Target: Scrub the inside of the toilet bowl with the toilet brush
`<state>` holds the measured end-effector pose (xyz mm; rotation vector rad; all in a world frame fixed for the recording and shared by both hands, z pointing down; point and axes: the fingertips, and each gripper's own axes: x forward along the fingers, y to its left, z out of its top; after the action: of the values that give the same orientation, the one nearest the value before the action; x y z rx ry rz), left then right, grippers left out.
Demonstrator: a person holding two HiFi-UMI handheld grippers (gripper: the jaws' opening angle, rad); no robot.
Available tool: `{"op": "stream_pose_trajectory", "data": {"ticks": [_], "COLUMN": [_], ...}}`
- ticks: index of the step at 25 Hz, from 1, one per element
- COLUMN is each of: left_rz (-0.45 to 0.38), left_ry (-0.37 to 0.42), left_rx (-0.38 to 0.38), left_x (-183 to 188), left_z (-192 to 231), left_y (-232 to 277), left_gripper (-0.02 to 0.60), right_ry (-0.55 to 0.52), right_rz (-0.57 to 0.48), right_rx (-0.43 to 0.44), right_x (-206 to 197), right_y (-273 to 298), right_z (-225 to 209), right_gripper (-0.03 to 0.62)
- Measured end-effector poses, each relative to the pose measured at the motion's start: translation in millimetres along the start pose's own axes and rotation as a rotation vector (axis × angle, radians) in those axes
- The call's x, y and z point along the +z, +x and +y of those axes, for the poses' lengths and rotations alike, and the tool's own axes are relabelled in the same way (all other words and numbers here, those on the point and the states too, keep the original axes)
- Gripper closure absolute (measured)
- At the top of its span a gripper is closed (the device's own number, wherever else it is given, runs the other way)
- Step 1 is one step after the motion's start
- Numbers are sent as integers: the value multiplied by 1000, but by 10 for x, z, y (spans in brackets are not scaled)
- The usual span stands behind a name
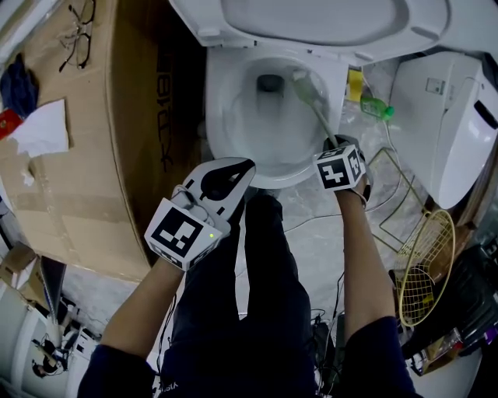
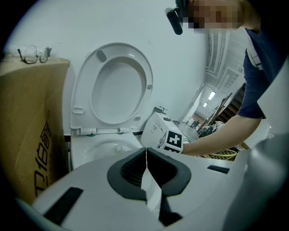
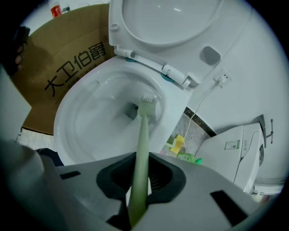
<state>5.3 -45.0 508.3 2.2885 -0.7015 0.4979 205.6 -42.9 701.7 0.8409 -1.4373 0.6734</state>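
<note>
The right forearm (image 1: 366, 264) reaches up the right side of the head view. The right gripper (image 1: 336, 155) is at the near rim of the white ceramic toilet bowl (image 1: 233, 116), its jaws clamped on the handle of the pale green plastic toilet brush (image 3: 142, 135). The handle runs forward from the jaws to the bristle head, which is inside the bowl beside the dark drain (image 1: 270, 82). The left gripper (image 2: 146, 169), at lower centre-left, hangs near the bowl's front rim with its jaws pressed together, empty.

The raised white plastic toilet lid (image 1: 311, 19) ran off the top of the head view. The pale green toilet brush (image 3: 143, 131) lost its handle's lower end between the jaws of the right gripper (image 3: 141, 175), at bottom centre. At lower right, the print on the small label (image 3: 232, 145) of the white boxy unit (image 3: 228, 164) was too small to read.
</note>
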Motion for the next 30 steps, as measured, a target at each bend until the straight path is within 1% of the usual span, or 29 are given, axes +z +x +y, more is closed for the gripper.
{"op": "stream_pose_trajectory", "data": {"ticks": [4, 13, 17, 23, 30], "left_rz": [-3, 10, 19, 28, 34], "left_ry": [-11, 10, 16, 56, 105], "left_rx": [-7, -12, -5, 1, 6], "left_x": [-14, -39, -55, -39, 89], "left_z": [-57, -120, -104, -106, -194], "left_y": [37, 62, 44, 22, -9], "left_gripper": [549, 549, 549, 549, 549], "right_ry": [12, 29, 35, 45, 64], "right_rz": [7, -7, -37, -87, -161], "right_rx": [4, 27, 43, 63, 74], "right_x": [-111, -204, -196, -179, -185], "right_y": [5, -30, -107, -293, -635], "right_z": [4, 81, 154, 287, 397], "right_gripper": [542, 542, 542, 542, 542]}}
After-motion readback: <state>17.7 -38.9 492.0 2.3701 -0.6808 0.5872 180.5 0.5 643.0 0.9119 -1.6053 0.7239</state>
